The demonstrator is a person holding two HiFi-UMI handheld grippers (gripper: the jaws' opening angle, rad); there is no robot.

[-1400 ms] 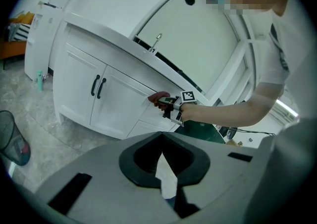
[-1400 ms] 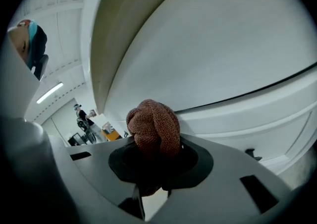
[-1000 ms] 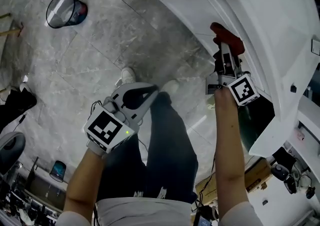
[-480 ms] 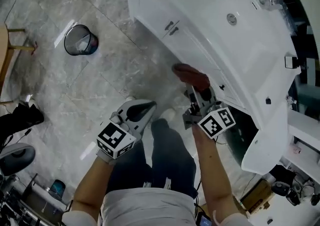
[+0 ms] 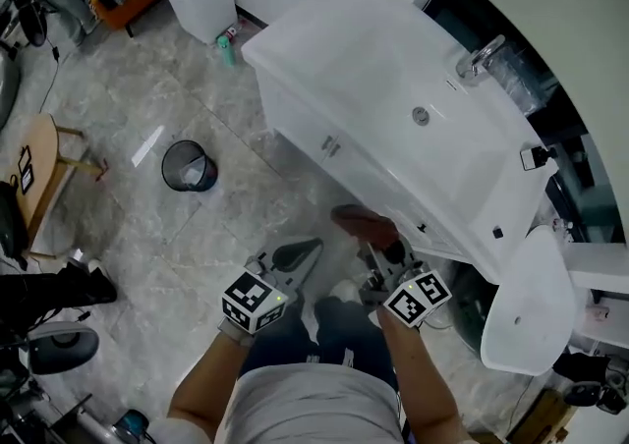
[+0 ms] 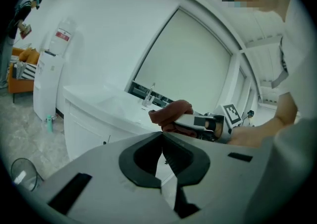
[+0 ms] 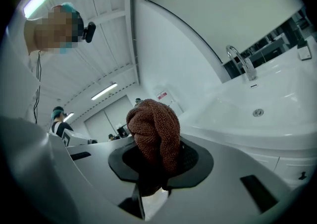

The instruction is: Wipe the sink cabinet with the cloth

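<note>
— Cloth (image 7: 154, 131) position? What do we see?
— We see it bunched up, clenched in the right gripper (image 7: 156, 154) fingers, near the sink cabinet (image 5: 316, 140) front at 12 o'clock from us. Contact: we can't tell.
— Left gripper (image 6: 162, 138)?
— Fingers closed together on nothing, apart from the cabinet. Head view puts it at 9 o'clock of the right one, with the waste bin (image 5: 189, 166) at 10 o'clock.
</note>
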